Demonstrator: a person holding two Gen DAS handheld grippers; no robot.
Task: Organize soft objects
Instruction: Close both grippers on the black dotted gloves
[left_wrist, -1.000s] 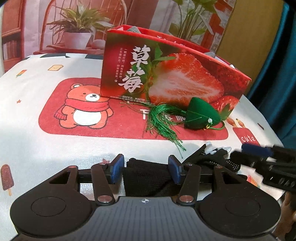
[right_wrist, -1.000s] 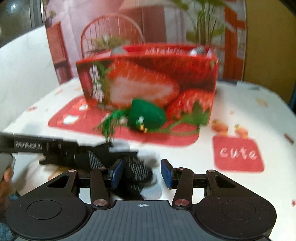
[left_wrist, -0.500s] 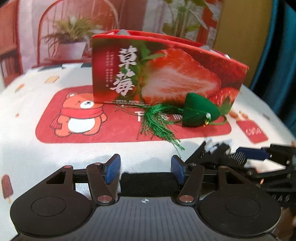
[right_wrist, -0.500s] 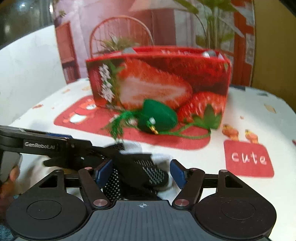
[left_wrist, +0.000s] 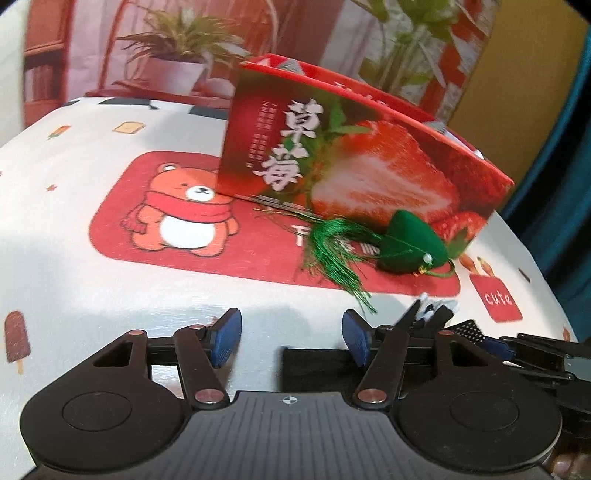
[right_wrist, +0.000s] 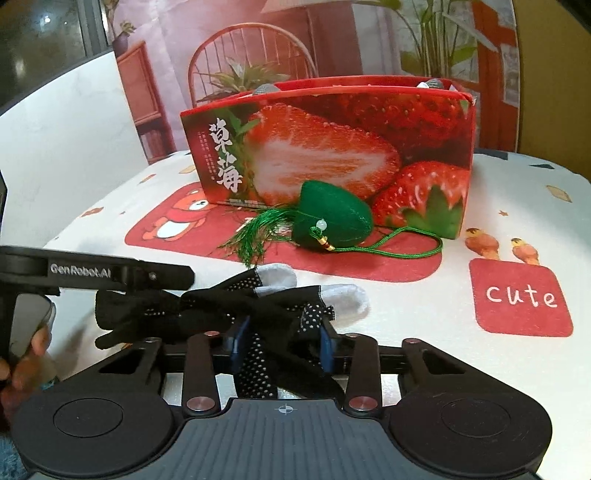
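Note:
A black dotted glove (right_wrist: 258, 306) with white fingertips lies on the tablecloth at the front. My right gripper (right_wrist: 282, 341) is shut on the glove's cuff end. My left gripper (left_wrist: 291, 336) is open and empty; a black strip of the glove (left_wrist: 317, 363) shows low between its fingers, slightly right. The left gripper's body shows in the right wrist view (right_wrist: 96, 273), over the glove's left end. A green stuffed sachet with tassel (right_wrist: 332, 218) lies in front of the red strawberry box (right_wrist: 332, 147). It also shows in the left wrist view (left_wrist: 410, 240), before the box (left_wrist: 354, 166).
The round table has a white printed cloth (left_wrist: 74, 177) with a red bear panel (left_wrist: 177, 218) and a red "cute" patch (right_wrist: 521, 295). Grey soft items peek out of the box top (right_wrist: 267, 88). A blue curtain (left_wrist: 569, 184) hangs at the right.
My left gripper let go of the glove, opened and drew back left. My right gripper moved in and closed on the glove.

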